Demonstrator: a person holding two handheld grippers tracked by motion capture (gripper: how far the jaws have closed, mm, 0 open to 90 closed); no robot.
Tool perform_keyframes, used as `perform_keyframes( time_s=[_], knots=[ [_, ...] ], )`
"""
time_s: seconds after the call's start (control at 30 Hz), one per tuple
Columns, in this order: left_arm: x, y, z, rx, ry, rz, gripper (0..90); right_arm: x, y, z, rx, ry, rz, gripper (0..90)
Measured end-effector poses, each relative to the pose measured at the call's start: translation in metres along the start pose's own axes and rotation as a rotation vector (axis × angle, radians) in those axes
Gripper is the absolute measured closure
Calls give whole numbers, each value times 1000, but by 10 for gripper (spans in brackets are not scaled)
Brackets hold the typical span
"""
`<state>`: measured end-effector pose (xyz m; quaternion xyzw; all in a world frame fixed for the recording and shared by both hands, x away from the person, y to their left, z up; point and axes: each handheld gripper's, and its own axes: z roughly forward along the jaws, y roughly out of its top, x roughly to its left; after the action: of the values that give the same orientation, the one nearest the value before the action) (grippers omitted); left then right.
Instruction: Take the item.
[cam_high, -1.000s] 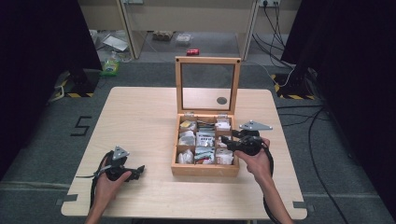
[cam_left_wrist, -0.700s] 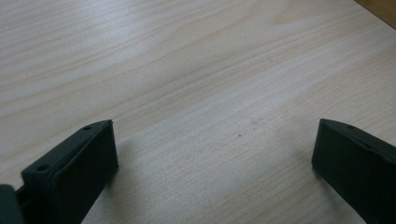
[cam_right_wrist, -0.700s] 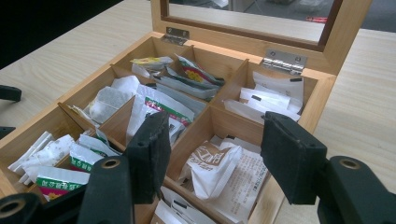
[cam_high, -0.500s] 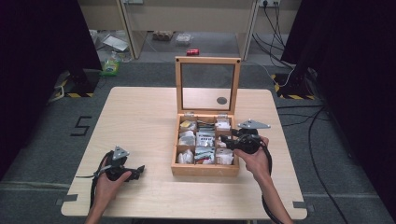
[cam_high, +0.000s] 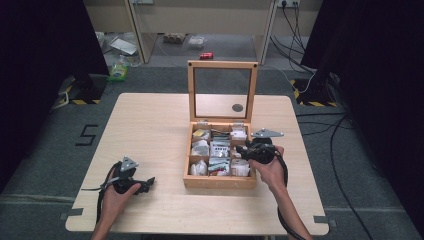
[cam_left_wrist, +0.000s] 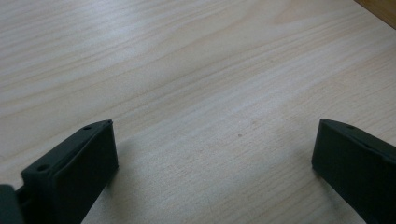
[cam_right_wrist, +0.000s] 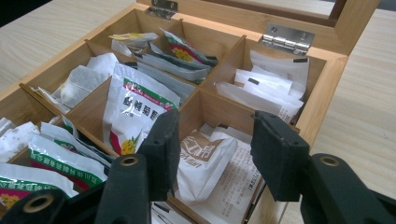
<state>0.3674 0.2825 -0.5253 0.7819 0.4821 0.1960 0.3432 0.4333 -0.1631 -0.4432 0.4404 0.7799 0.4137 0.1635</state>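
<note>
Low in the right gripper view, the right gripper (cam_right_wrist: 212, 154) hangs over the right-hand side of the wooden box (cam_right_wrist: 327, 100), its jaws part-way apart and just drawn somewhat closer, with nothing pinched yet. Between and just beyond them lies a white sachet (cam_right_wrist: 205, 161) with brown print, tilted loosely on other paper packets in the middle compartment of that side. It looks feather-light, thin and crinkly, a sealed paper or foil pouch that will bend rather than resist; its smooth face may slide, so the raised upper edge or a free corner seems the best place to pinch, clear of the divider.

Left of it in that view, a taller white packet (cam_right_wrist: 135, 109) with red, green and yellow print stands on edge, and glossy green-banded packets (cam_right_wrist: 56, 161) fill the lower left cell. Toward the top right, flat white envelopes (cam_right_wrist: 268, 86) are stacked near the steel hinge (cam_right_wrist: 287, 37).

In the high view the box sits at centre, its glass-paned lid (cam_high: 222, 90) upright, on the pale wood-grain desk (cam_high: 150, 120). At lower left the left gripper (cam_high: 145, 184) rests on the desk, jaws wide, holding nothing.
</note>
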Motion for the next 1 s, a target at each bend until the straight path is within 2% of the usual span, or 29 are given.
perform_keyframes(
  time_s=[0.8,1.0],
  knots=[
    [0,0,0,0,1,1,0,2,-2,19,69,-10,41,632],
    [0,0,0,0,0,1,0,3,-5,22,66,-9,30,734]
  ],
)
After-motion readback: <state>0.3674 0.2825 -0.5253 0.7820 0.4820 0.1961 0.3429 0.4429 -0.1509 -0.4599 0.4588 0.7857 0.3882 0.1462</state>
